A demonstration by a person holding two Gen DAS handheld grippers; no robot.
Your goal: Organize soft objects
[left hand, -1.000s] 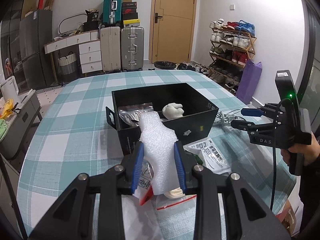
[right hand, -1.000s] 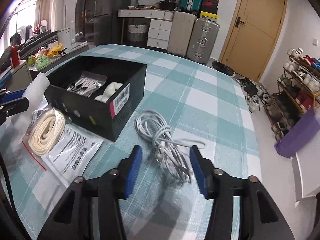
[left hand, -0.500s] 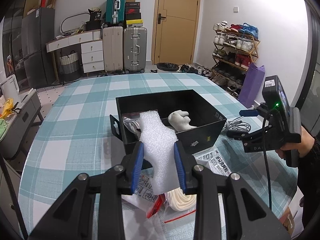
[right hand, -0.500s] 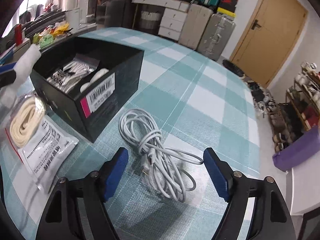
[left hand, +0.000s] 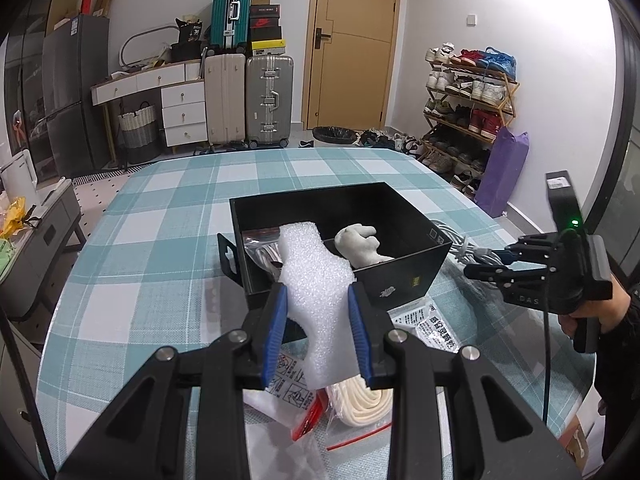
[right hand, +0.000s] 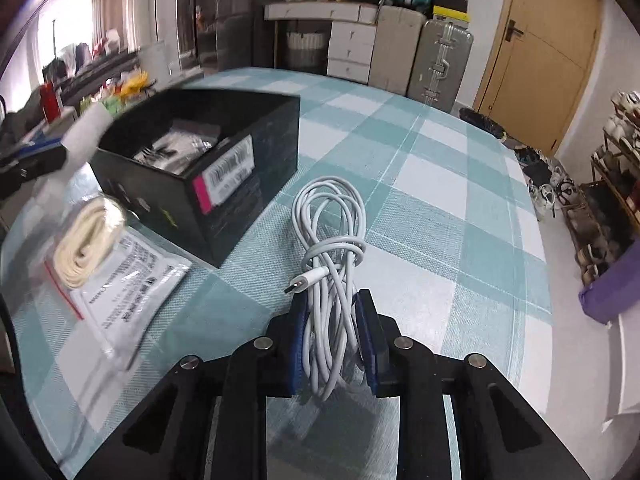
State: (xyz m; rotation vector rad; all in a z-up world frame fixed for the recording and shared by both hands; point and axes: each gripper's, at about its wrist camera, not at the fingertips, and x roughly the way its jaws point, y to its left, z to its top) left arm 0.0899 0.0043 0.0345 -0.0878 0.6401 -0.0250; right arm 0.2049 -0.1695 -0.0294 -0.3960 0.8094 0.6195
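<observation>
I am holding the white foam piece [left hand: 316,292] tight in my left gripper [left hand: 318,332], above the table [left hand: 160,248]. My right gripper [right hand: 334,340] is closing on the white cable [right hand: 332,240], which is lying beside the black box [right hand: 224,184].

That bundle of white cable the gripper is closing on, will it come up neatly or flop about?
Probably floppy: the cable is thin cord in loose loops, so the far loops would likely sag once lifted. The right gripper is closing on only the near end, with strands between its jaws, so some may slip. It looks light, and its plug sticks out free, apt to dangle.
</observation>
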